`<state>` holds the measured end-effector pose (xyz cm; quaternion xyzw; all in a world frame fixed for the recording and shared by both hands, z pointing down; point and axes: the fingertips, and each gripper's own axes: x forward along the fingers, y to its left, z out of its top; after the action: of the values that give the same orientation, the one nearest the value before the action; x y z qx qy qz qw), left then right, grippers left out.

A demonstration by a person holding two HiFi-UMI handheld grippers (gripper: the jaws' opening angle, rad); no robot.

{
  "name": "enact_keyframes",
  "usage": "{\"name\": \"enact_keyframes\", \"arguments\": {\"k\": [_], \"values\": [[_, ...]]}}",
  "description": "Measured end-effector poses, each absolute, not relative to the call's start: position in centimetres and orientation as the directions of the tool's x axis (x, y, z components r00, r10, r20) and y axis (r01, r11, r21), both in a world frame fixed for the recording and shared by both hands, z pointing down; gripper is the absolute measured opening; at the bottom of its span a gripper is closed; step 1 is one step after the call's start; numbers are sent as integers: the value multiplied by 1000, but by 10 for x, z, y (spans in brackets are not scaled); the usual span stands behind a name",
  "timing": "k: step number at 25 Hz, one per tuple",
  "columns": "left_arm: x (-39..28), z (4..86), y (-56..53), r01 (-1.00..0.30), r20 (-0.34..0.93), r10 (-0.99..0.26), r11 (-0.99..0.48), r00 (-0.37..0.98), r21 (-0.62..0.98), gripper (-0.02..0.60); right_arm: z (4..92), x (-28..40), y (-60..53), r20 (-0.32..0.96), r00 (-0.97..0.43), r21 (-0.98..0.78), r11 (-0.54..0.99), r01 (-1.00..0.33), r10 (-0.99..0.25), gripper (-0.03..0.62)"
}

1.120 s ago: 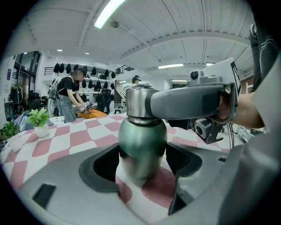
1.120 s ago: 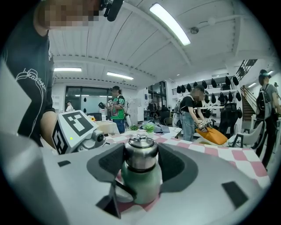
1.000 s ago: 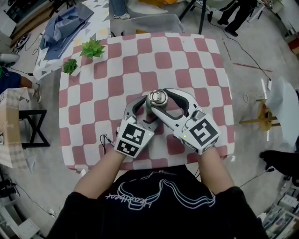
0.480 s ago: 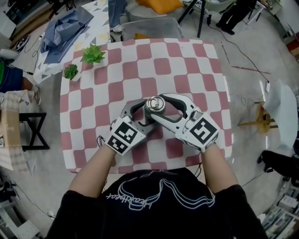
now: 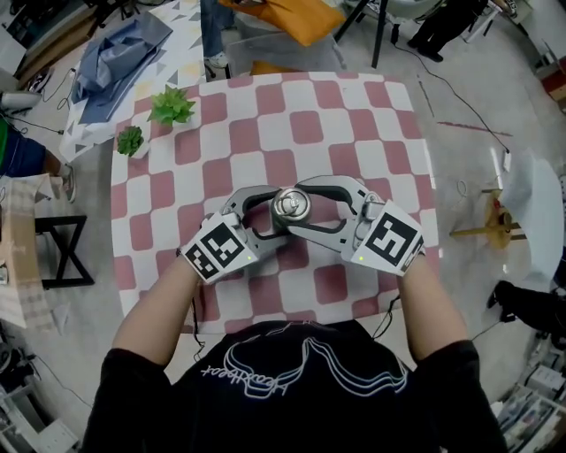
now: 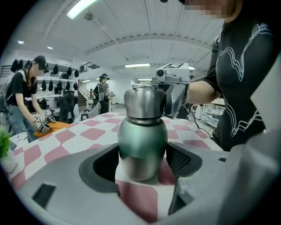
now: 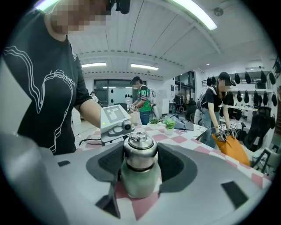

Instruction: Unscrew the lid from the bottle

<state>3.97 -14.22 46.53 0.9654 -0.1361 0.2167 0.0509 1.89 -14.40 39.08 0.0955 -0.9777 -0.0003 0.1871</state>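
Note:
A green bottle (image 5: 292, 205) with a steel lid (image 7: 139, 150) stands upright mid-table on the pink-and-white checked cloth (image 5: 301, 124). My left gripper (image 5: 272, 217) comes in from the left, and its pads (image 6: 178, 159) press the green body (image 6: 142, 140) low down. My right gripper (image 5: 309, 208) comes from the right at a higher level, its pads (image 7: 172, 161) closed against the steel lid. The left gripper view shows the right gripper's fingers (image 6: 175, 94) against the lid (image 6: 145, 103).
Two small potted plants (image 5: 172, 106) (image 5: 130, 139) stand at the table's far-left corner. A blue cloth (image 5: 115, 49) lies on a neighbouring table, and an orange bag (image 5: 301, 18) lies beyond the far edge. People (image 7: 219, 110) stand in the background.
The two grippers have swung opposite ways about the bottle. The right marker cube moved up and to the right, the left one up and to the left. The bottle stays upright in place.

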Motion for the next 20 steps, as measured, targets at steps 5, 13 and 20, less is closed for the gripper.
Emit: {"name": "enact_keyframes", "arguments": {"k": [5, 13, 20], "values": [[40, 466, -143, -182, 454, -142, -982, 879, 45, 337, 392, 19, -145, 407, -907, 44, 994, -104, -113, 244], [40, 465, -141, -83, 461, -45, -994, 886, 64, 337, 393, 18, -142, 455, -890, 69, 998, -10, -40, 245], [39, 465, -141, -136, 473, -91, -989, 876, 61, 337, 393, 18, -142, 451, -891, 69, 997, -23, -52, 249]]}}
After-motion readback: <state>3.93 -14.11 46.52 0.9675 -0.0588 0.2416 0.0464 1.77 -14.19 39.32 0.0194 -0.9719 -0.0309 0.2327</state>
